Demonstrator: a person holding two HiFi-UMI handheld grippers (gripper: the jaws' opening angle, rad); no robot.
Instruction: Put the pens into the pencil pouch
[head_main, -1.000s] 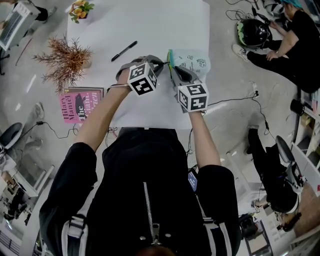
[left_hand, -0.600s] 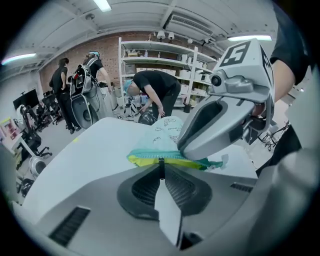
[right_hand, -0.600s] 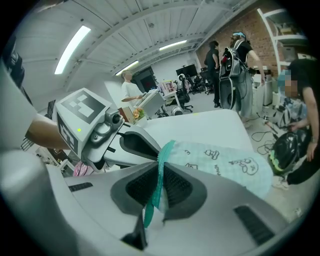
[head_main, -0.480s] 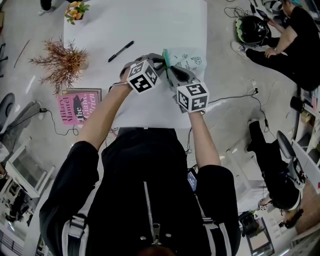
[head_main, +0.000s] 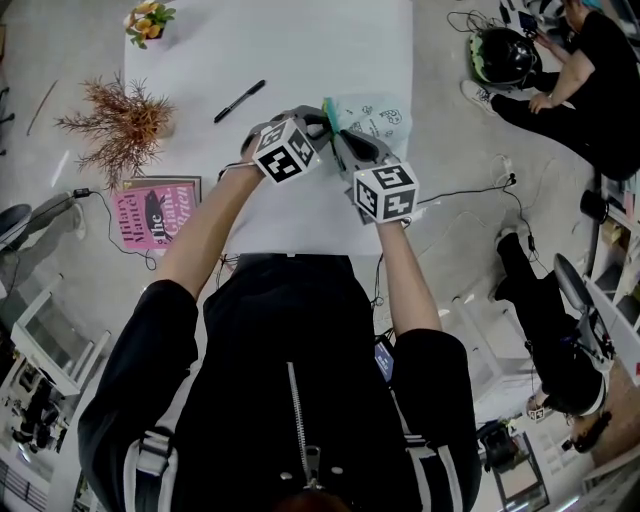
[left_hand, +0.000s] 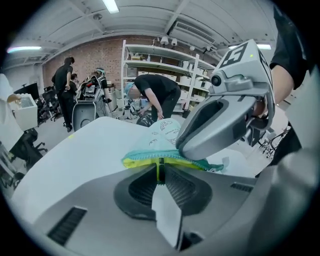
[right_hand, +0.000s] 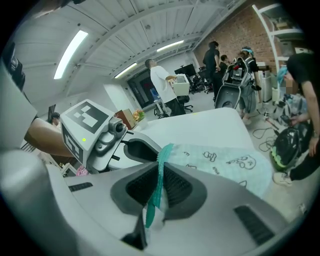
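Seen from overhead, two bare forearms (head_main: 205, 235) are stretched forward from a black zipped jacket (head_main: 300, 400) and angled inward. Both tools are thus brought together over the near part of the white tabletop (head_main: 300, 50), each tipped downward.

The left tool (head_main: 322, 122) is set at 11 o'clock from the right tool (head_main: 338, 138), almost touching it. In the left gripper view, the left tool (left_hand: 160, 167) is shown pressed together on the yellow-green and teal zip edge of a pale mint fabric pencil pouch (left_hand: 167, 132) printed with small drawings. In the right gripper view, the right tool (right_hand: 159, 180) is likewise clamped on the pouch's teal zip edge (right_hand: 162, 165).

The pouch (head_main: 375, 118) is laid flat on the tabletop, running away from the tools toward 1 o'clock. The two grips side by side at its mouth appear meant to steady the opening or draw its lips apart, so that a pen can be slid in. Whether the mouth is already parted cannot be told.

Farther off, at 10 o'clock from the left tool and well apart from it, a slim black capped pen (head_main: 240, 101) is left lying on the tabletop, not yet picked up.
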